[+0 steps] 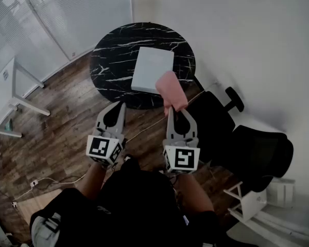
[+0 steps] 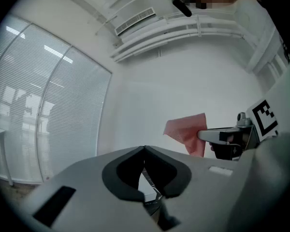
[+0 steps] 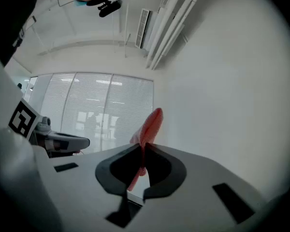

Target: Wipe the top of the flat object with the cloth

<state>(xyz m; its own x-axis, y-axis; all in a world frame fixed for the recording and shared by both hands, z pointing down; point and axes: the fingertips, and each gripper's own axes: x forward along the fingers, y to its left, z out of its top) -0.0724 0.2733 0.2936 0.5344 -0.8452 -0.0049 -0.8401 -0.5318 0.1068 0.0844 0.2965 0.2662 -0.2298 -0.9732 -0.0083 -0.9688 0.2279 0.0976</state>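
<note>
Since nothing's touching the table yet, this is just me guessing where it could go sideways. The table is round, with a dark marble look, and it's probably slick, so that's worry number one. A black chair sits right off its near right side, the same side as the arm with the cloth, so an elbow could clip it on a long stroke.

The slab lies flat a bit right of the table's middle. It's white, with nothing on it and nothing pinning it. Its near edge isn't far from the table's near rim, so a stroke pulled toward the body could drag it that way. Pushing away looks safer to me.

The cloth is pink and up in the air, not on the slab, with a big flap standing free past the jaw tips. Press hard and I'd bet it bunches up or pulls out, and then hard jaw tips are rubbing the slab.

The right hand-held gripper is clamped tight on that cloth and tipped upward, so it has to roll over before the cloth lands flat. The left hand-held gripper has its jaws closed together on nothing. It hangs beside the right one, well off the slab, so it's bracing nothing. I'd park it on a corner first.
</note>
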